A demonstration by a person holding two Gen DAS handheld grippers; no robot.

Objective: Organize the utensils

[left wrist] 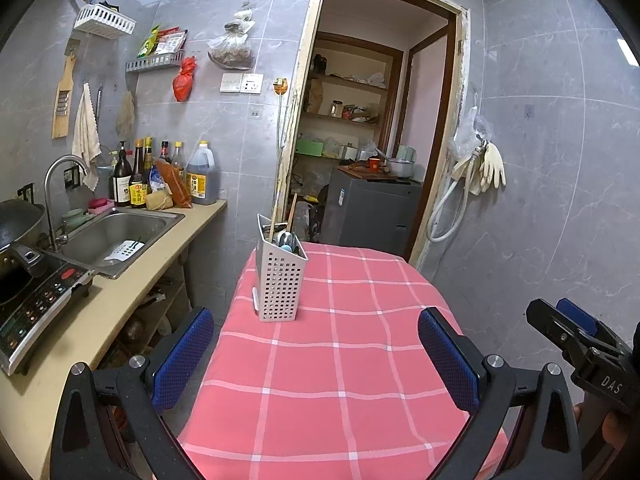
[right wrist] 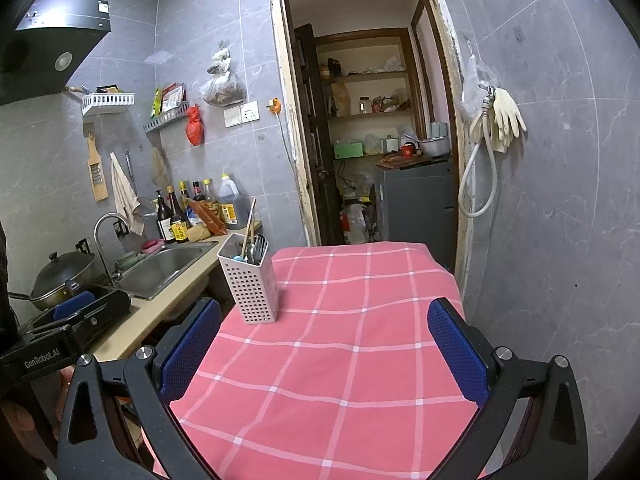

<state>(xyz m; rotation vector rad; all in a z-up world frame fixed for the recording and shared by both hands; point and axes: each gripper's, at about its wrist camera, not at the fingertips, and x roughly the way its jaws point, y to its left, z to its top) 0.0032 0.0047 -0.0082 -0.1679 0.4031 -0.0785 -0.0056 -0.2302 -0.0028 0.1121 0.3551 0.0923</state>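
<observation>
Your utensils (left wrist: 285,236) stand bundled in a white perforated plastic caddy (left wrist: 280,280), a wedge-shaped bin upright near the far left edge of the bench (left wrist: 340,360); a wooden stick and metal handles poke above its rim. The bench wears a pink cloth with a white check. Your left tool (left wrist: 316,356) hovers over the near end, its blue textured pads spread wide and holding nothing. Your right tool (right wrist: 324,348) sits beside it, equally wide and empty. To the left lies a beige counter with a steel sink (left wrist: 116,236).
</observation>
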